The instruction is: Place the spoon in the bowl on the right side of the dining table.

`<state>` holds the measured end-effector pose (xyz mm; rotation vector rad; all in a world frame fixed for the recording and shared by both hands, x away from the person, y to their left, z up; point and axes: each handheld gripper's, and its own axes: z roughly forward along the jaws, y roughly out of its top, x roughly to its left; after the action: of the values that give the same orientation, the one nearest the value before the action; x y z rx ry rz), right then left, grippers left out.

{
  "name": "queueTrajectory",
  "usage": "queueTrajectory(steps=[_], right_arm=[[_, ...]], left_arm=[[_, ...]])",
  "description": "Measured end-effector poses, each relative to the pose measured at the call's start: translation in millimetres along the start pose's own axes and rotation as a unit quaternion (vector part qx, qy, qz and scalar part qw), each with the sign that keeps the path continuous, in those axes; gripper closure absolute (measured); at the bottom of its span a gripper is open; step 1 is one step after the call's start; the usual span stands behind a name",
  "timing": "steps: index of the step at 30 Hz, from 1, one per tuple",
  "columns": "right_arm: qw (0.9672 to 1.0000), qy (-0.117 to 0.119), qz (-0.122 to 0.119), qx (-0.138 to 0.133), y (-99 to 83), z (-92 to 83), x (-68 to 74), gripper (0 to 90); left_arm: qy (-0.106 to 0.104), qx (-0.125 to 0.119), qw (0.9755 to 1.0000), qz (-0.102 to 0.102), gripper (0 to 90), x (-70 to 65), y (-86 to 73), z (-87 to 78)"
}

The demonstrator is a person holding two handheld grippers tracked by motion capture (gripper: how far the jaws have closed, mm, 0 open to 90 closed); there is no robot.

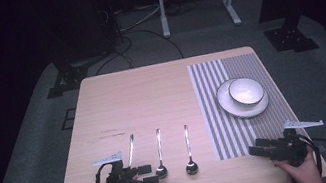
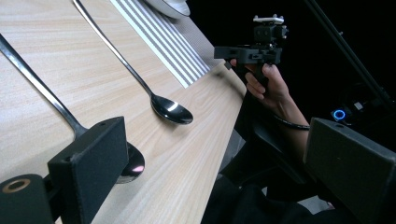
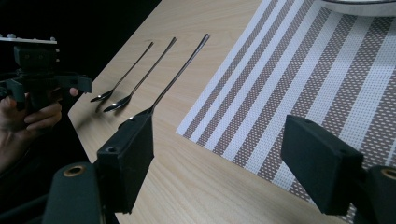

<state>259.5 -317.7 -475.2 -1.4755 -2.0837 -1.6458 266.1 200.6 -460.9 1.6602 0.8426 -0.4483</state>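
My left hand-held gripper [image 1: 149, 174], jaws released, sits beside the left spoon [image 1: 131, 152], whose handle runs far-near; right hand-held gripper [image 1: 257, 148] released, well apart.

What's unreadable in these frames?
- Leftmost steel spoon: bowl end hidden behind left gripper, high view.
- White bowl on white plate: contents too small, high view; cut by top edge in gripper views.
- Middle spoon: bowl partly behind jaw, left gripper view.
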Motion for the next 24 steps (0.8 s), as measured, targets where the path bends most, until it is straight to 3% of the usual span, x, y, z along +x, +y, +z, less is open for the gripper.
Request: queueTrajectory(steps=[11,24], right_arm=[[0.9999,0.001,-0.007,0.009,4.5,3.1,3.4,24.3],[0.9996,0.010,-0.014,0.025,8.5,19.7,9.8,24.3]], left_arm=[[-0.002,0.006,1.0000,-0.002,5.1,0.5,0.0,3.6],[-0.008,0.014,0.9999,0.000,5.1,0.0,-0.4,8.9]])
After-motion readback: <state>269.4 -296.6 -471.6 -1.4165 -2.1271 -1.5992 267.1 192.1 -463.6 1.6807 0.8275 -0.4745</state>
